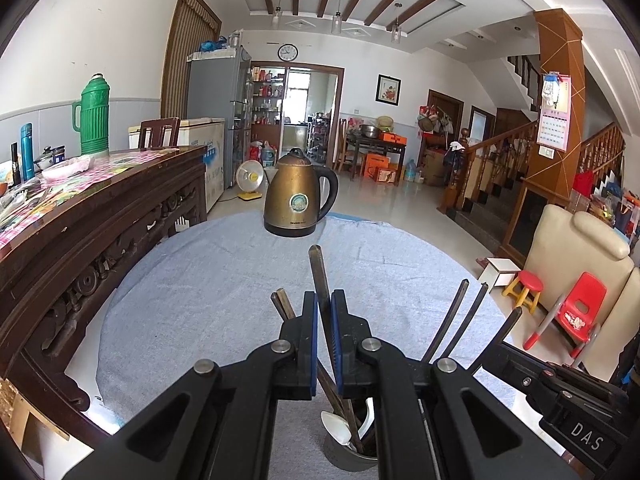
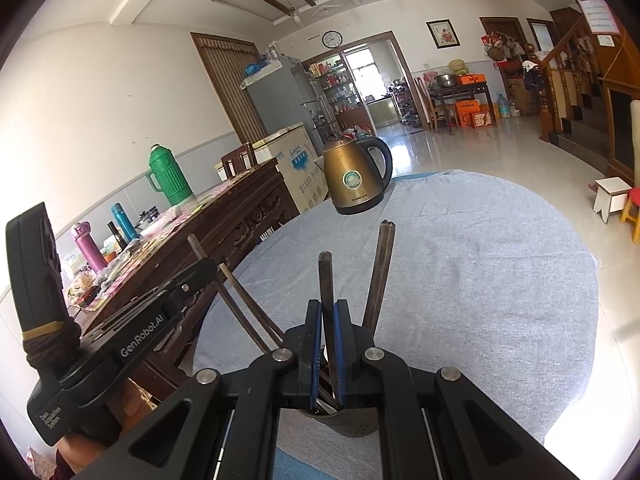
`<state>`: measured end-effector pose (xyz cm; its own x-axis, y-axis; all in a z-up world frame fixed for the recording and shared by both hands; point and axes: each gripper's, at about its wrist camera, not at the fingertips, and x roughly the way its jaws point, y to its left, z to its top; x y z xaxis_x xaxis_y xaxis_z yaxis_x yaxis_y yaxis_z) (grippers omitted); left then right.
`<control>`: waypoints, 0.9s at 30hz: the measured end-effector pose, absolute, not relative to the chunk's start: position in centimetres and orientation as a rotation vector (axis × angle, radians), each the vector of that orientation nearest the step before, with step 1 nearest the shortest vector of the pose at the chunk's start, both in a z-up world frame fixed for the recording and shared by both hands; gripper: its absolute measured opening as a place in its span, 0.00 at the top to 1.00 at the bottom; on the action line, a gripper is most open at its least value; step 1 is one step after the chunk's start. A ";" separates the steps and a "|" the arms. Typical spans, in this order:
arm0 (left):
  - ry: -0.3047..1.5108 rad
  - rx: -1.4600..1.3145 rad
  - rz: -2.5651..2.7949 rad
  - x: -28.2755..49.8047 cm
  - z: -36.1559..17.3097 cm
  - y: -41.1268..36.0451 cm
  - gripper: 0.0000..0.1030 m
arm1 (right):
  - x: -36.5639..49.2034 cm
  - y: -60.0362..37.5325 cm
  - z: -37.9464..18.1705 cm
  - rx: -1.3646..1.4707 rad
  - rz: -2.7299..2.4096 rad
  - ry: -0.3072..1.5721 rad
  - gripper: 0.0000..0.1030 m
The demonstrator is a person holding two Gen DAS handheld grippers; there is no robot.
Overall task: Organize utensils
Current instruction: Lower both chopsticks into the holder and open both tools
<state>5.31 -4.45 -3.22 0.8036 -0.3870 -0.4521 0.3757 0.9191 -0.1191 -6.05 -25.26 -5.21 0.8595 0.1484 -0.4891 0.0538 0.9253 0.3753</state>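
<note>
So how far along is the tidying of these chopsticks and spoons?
Mostly done, it seems. Several chopsticks and a white spoon already stand in the metal holder on the grey cloth. In hand: the left tool and the right tool each pinch one chopstick over the holder. Left: letting those go. No loose utensils show on the cloth.

"GenRobot.AI" on left claw [image 2: 200, 276] body; "DAS" on right claw [image 1: 516, 316] body.

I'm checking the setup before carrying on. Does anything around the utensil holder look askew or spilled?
Nothing is spilled. The utensil holder stands upright on the grey cloth; its chopsticks fan out at mixed angles. Each set of tongs, left and right, grips one chopstick.
</note>
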 end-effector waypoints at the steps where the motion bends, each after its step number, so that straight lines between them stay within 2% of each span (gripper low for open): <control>1: 0.489 -0.024 -0.408 5.3 -3.3 -4.4 0.93 | -6.1 -25.3 -5.2 0.391 0.050 0.537 0.93; 14: 0.505 -0.014 -0.413 5.9 -3.5 -4.2 0.93 | -5.9 -25.3 -5.3 0.382 0.040 0.534 0.93; 17: 0.523 -0.007 -0.418 6.1 -3.6 -4.3 0.90 | -5.8 -25.3 -5.5 0.385 0.043 0.540 0.91; 18: 0.528 -0.003 -0.419 6.1 -3.7 -4.4 0.85 | -5.7 -25.2 -5.6 0.385 0.043 0.542 0.91; 21: 0.531 0.005 -0.395 6.2 -3.8 -4.2 0.59 | -5.6 -25.1 -5.8 0.383 0.039 0.546 0.90; 22: 0.521 0.008 -0.386 6.1 -3.8 -4.1 0.53 | -5.6 -25.2 -5.8 0.387 0.034 0.545 0.90; 24: 0.507 0.018 -0.374 6.0 -3.6 -4.0 0.46 | -5.6 -25.3 -5.9 0.397 0.033 0.543 0.87; 25: 0.499 0.027 -0.367 5.9 -3.5 -3.9 0.40 | -5.6 -25.4 -5.9 0.401 0.029 0.541 0.84; 27: 0.490 0.038 -0.350 5.8 -3.4 -3.8 0.36 | -5.7 -25.8 -6.1 0.417 0.011 0.536 0.73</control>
<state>5.80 -3.83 -3.36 0.8243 -0.3198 -0.4672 0.3378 0.9400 -0.0475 -5.69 -25.81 -6.05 0.8619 0.1179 -0.4932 0.0971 0.9162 0.3887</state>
